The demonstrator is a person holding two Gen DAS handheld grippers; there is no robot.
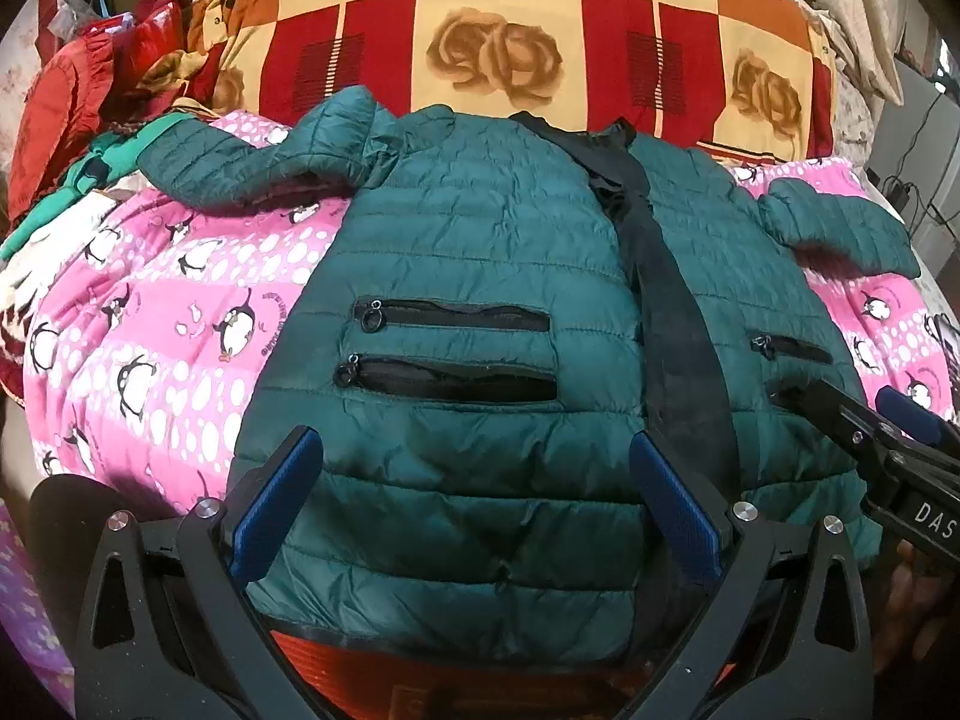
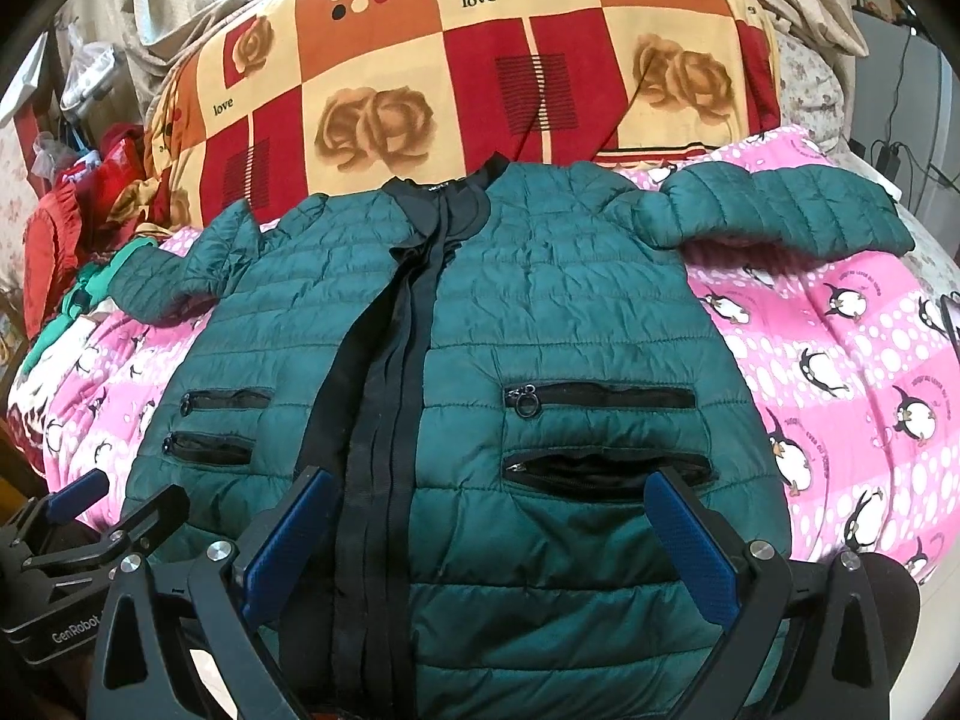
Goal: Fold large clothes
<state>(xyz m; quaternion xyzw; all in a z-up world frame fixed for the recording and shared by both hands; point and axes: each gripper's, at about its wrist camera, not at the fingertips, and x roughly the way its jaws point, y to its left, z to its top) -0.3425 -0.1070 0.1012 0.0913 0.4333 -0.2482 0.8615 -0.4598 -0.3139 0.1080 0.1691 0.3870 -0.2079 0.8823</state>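
A dark green quilted jacket (image 1: pixel 480 252) lies flat, front up, on a pink penguin blanket (image 1: pixel 138 324), collar away from me, sleeves spread to both sides. A black zipper band (image 1: pixel 666 312) runs down its middle. It also shows in the right wrist view (image 2: pixel 540 312). My left gripper (image 1: pixel 474 492) is open, just above the jacket's left hem. My right gripper (image 2: pixel 492 528) is open above the right hem, and it shows in the left wrist view (image 1: pixel 852 414) at the right edge. Neither holds anything.
A large checked rose-print quilt (image 1: pixel 540 42) is piled behind the jacket's collar. Red and green clothes (image 1: pixel 72 96) are heaped at the far left. The pink blanket (image 2: pixel 840 360) extends to the right of the jacket. Cables and a grey unit (image 2: pixel 900 120) stand far right.
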